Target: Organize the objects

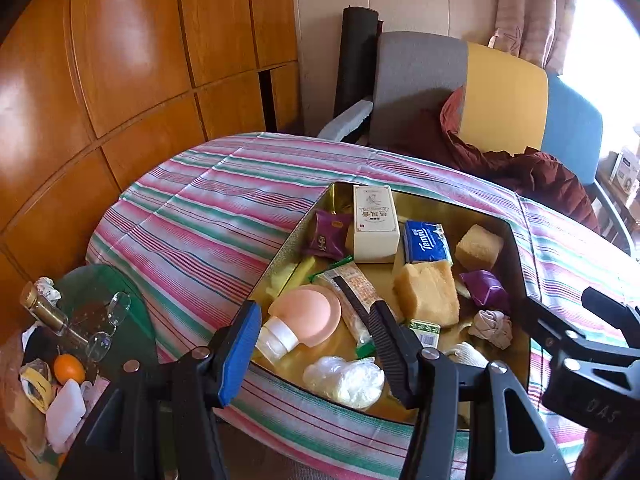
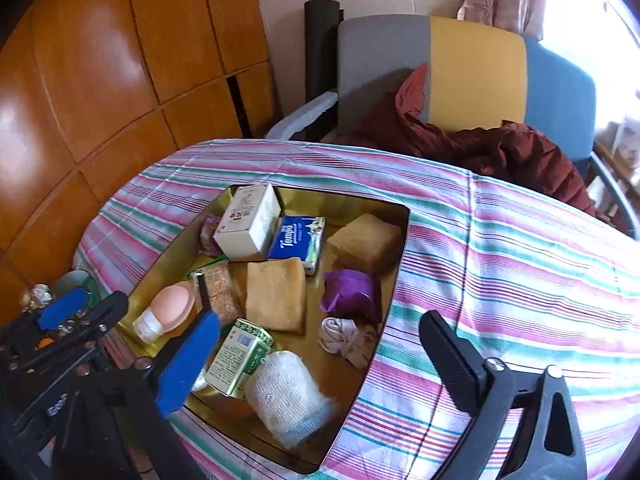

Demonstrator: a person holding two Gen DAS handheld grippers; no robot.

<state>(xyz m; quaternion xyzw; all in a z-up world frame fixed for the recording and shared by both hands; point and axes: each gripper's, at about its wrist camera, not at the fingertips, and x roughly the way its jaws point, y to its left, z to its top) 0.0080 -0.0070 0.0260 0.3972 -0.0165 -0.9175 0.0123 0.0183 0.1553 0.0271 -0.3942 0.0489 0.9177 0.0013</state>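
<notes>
- Striped cloth point(image 2: 500, 240) covers my work surface; wood panelling behind, an armchair point(image 1: 460, 88) with a dark red jacket point(image 2: 500, 148) at the far edge.
- All the task items sit in the gold tray point(image 2: 396, 248): white box point(image 2: 248, 222) and blue tissue pack point(image 2: 298, 240) at the far end, two yellow sponges point(image 2: 276, 294), a purple wrapper point(image 2: 348, 290), a knotted cloth point(image 2: 348, 338), a green carton point(image 2: 240, 356), a white gauze roll point(image 2: 286, 394), a peach-capped bottle point(image 1: 304, 318) and a clear plastic wad point(image 1: 344, 376).
- My read: the tray is the collection bin, so things lie loose and overlapping, not sorted.
- Left gripper point(image 1: 308, 344): jaws part-open, nothing clamped; it hangs over the tray's near corner, the bottle and snack bar point(image 1: 352, 292) showing between its fingers.
- Right gripper point(image 2: 320, 360): jaws spread wide, empty, above the tray's near end over the gauze roll and carton. Looks like a release pose to me.
- Crowding: the two grippers are close, the right one's body showing at the left view's edge; any dip into the tray risks nudging neighbours.
- Off to the left, a cluttered side table point(image 1: 80, 320) with glasses, a small bottle and an orange point(image 1: 69, 368); clear of my path.
</notes>
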